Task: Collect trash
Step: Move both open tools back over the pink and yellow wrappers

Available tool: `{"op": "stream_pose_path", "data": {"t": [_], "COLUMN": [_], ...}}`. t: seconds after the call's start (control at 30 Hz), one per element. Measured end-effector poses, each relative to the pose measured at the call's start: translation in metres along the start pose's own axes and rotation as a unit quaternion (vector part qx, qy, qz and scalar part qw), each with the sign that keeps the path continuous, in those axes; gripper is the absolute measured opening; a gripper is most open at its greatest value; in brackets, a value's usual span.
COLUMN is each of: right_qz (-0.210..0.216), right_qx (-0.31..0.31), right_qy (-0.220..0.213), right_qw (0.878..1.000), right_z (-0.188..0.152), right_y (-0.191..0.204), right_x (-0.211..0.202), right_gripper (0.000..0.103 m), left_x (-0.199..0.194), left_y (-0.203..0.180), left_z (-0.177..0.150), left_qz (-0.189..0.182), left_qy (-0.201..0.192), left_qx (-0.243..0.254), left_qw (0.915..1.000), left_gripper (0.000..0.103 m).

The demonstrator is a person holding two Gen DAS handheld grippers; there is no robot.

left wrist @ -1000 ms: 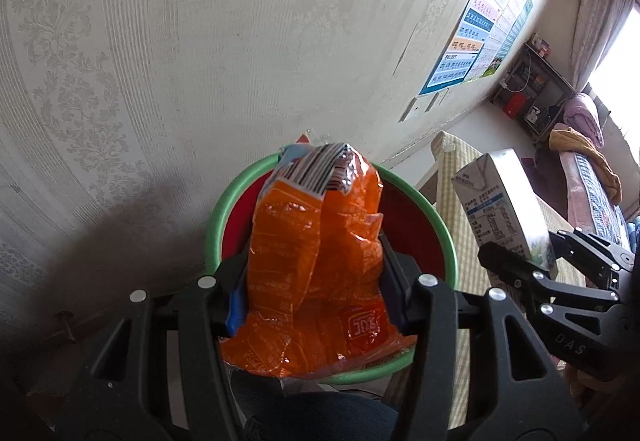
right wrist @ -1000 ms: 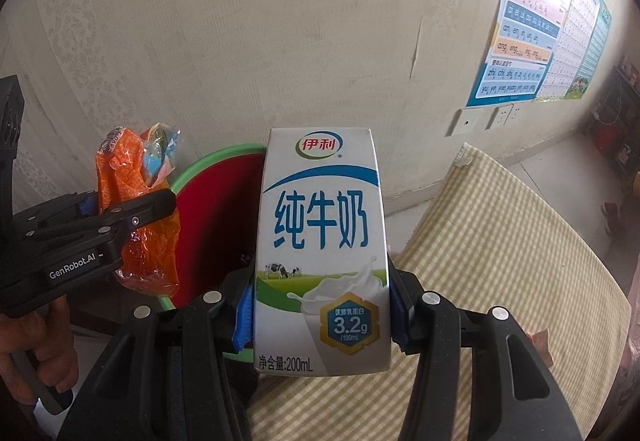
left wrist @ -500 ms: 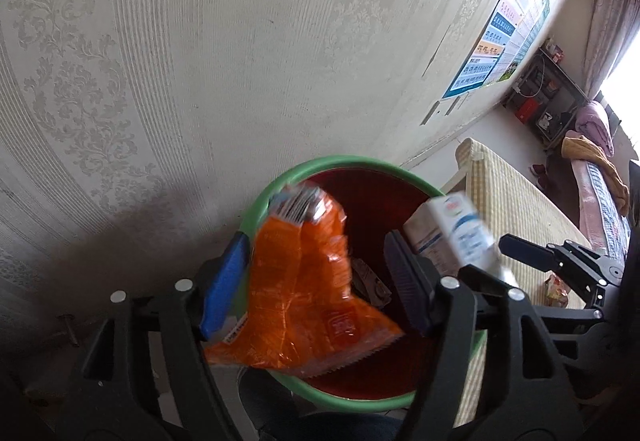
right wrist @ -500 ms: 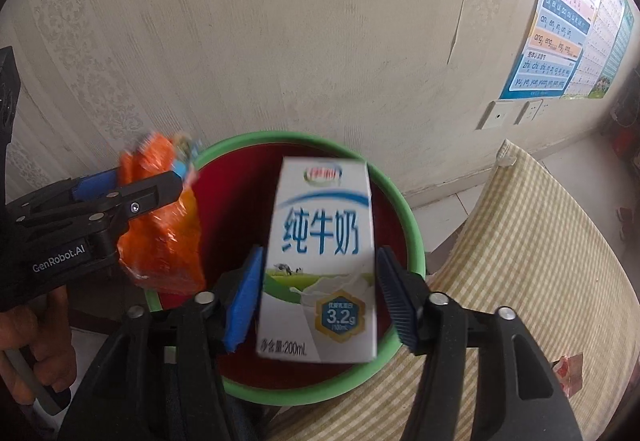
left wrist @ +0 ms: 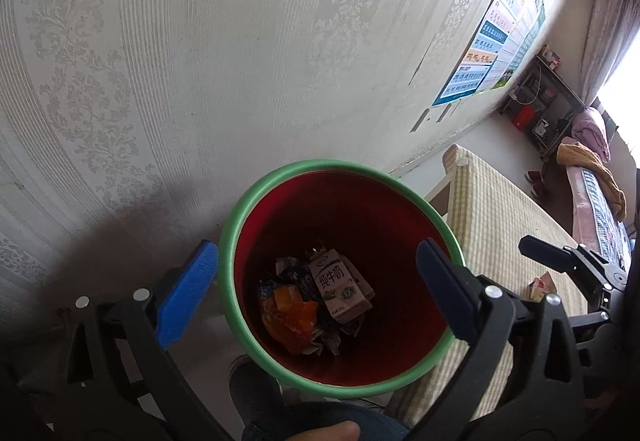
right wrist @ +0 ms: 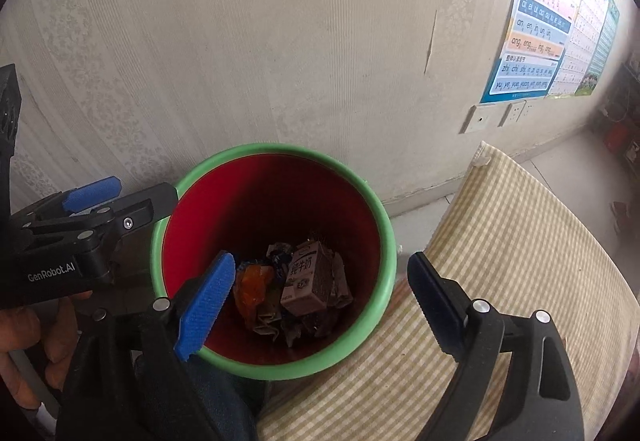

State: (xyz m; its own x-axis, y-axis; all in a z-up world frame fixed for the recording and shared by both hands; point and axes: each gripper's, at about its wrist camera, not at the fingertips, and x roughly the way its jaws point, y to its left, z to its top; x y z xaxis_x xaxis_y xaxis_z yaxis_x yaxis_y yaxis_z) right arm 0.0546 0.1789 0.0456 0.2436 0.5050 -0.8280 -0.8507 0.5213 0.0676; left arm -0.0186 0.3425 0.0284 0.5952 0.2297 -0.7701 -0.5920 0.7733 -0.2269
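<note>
Both views look down into the bin (left wrist: 280, 369), milk carton (left wrist: 340, 291) and orange wrapper (left wrist: 290, 315) lying at its bottom. Only the left view catches a bed (left wrist: 596, 201). Left gripper (left wrist: 316, 273) and right gripper (right wrist: 320, 281) hover, jaws now apart, having dropped both.

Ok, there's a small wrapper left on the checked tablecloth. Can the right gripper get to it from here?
Probably yes. The right gripper is open and empty, and the wrapper lies in the open on the tablecloth, just below its fingers, with nothing on top. It is beside the bin, not inside.
</note>
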Motion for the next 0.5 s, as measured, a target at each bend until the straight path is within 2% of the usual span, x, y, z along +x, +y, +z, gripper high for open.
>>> {"op": "stream_pose_path", "data": {"t": [0.5], "right_qz": [-0.038], "right_qx": [0.053], "right_qy": [-0.026], "right_qw": [0.998], "right_z": [-0.052], "right_y": [-0.054], "right_x": [-0.078], "right_gripper": [0.086], "left_x": [-0.028], "left_y": [-0.074], "left_z": [-0.036], "left_qz": [-0.025], "left_qy": [0.010], "left_qx": [0.049], "left_qw": [0.9984], "left_gripper": [0.097]}}
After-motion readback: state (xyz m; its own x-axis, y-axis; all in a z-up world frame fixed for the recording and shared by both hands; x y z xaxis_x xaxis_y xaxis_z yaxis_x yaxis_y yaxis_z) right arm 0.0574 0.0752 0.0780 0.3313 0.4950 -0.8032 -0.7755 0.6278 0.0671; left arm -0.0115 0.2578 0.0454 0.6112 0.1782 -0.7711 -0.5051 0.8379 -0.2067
